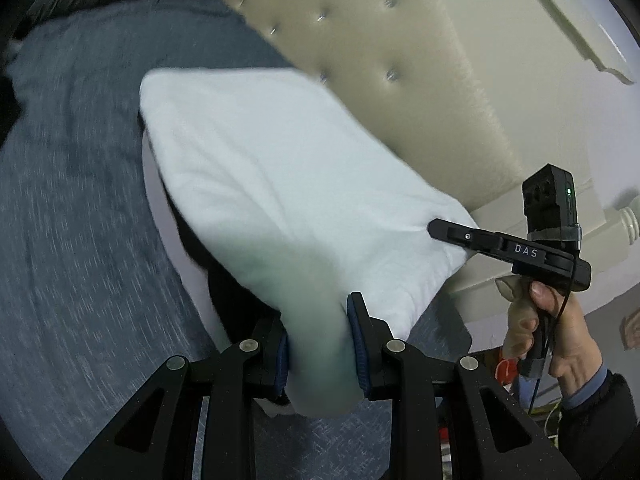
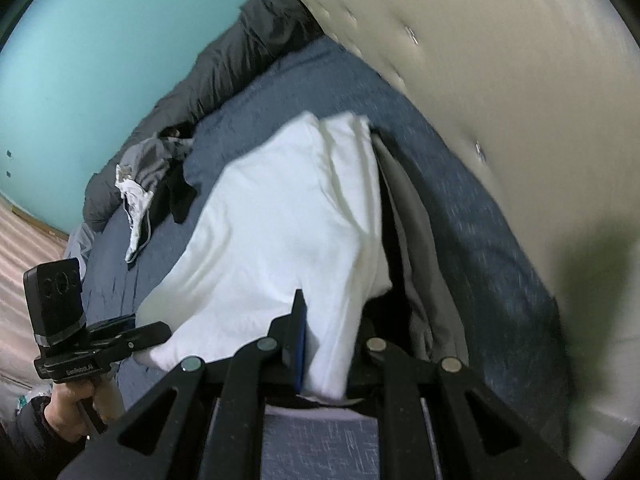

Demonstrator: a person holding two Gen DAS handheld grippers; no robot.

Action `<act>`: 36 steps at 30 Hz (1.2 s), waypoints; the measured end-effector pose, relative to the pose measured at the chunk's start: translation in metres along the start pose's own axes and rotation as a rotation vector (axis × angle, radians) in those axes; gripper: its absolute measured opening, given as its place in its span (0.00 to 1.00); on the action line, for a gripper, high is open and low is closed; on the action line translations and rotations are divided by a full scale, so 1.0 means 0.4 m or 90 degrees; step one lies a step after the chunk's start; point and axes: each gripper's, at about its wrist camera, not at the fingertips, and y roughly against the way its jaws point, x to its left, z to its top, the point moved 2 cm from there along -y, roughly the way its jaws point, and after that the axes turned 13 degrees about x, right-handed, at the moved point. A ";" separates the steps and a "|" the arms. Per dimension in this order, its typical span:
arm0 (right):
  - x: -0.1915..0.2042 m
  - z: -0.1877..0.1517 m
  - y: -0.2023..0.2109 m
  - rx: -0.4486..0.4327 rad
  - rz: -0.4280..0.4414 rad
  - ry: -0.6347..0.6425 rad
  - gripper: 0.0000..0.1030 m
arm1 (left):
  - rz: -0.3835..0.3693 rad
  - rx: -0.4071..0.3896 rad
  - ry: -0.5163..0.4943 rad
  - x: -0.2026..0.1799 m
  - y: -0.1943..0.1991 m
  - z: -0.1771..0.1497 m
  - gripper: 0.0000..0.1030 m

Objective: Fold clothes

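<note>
White garment [image 1: 280, 184] hung centre frame over the blue bed [image 1: 80, 240], soft n floppy imo. Left gripper [image 1: 320, 344] & right gripper [image 2: 332, 344] both clenched on its near edge corners.

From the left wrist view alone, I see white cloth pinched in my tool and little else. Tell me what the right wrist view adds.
Observer: The right tool is also clamped on the white garment, at its near edge.
Operator: Say what lies beyond the garment.
Observer: A heap of loose clothes, grey, white and black, sits farther along the blue bedspread.
Operator: Report what is behind that heap.
Observer: A dark quilt is bunched against a turquoise wall.
Operator: Check under the garment's right side.
Observer: A grey fabric lies beside it there, toward the padded headboard.
</note>
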 end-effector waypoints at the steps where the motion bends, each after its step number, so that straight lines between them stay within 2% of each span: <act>1: -0.011 -0.007 -0.010 0.003 0.001 -0.007 0.11 | -0.003 0.001 0.004 0.004 -0.005 -0.007 0.27; 12: -0.052 -0.038 -0.029 -0.017 0.038 -0.023 0.13 | -0.065 -0.009 0.045 0.034 0.006 -0.024 0.30; 13: -0.056 -0.044 -0.027 -0.020 0.028 -0.026 0.14 | -0.074 -0.012 0.054 0.042 0.014 -0.028 0.32; 15: -0.061 -0.055 -0.019 -0.027 -0.006 -0.030 0.26 | -0.077 -0.019 0.048 0.052 0.034 -0.038 0.32; 16: -0.062 -0.061 -0.009 -0.031 -0.021 -0.030 0.29 | -0.071 -0.023 0.040 0.055 0.046 -0.041 0.32; 21: -0.073 -0.082 0.070 -0.085 -0.068 -0.041 0.29 | 0.007 -0.087 -0.002 0.053 0.116 -0.015 0.32; 23: -0.057 -0.076 0.102 -0.123 -0.058 -0.039 0.29 | 0.014 -0.097 -0.024 0.025 0.120 0.009 0.32; 25: -0.024 -0.065 0.105 -0.135 -0.048 -0.013 0.29 | 0.024 -0.090 -0.046 -0.006 0.107 0.023 0.32; 27: 0.016 -0.050 0.090 -0.132 -0.052 0.020 0.26 | 0.039 -0.082 -0.069 -0.033 0.091 0.029 0.32; 28: 0.032 -0.042 0.073 -0.127 -0.059 0.031 0.15 | 0.047 -0.073 -0.082 -0.044 0.078 0.023 0.32; 29: 0.038 -0.040 0.055 -0.122 -0.061 0.033 0.10 | 0.054 -0.061 -0.094 -0.052 0.061 0.016 0.32; 33: 0.009 -0.063 -0.011 -0.109 -0.074 0.010 0.09 | 0.077 -0.037 -0.115 -0.045 -0.002 -0.019 0.32; 36: -0.045 -0.097 -0.030 -0.121 -0.056 -0.029 0.01 | 0.072 -0.035 -0.120 -0.028 -0.019 -0.037 0.32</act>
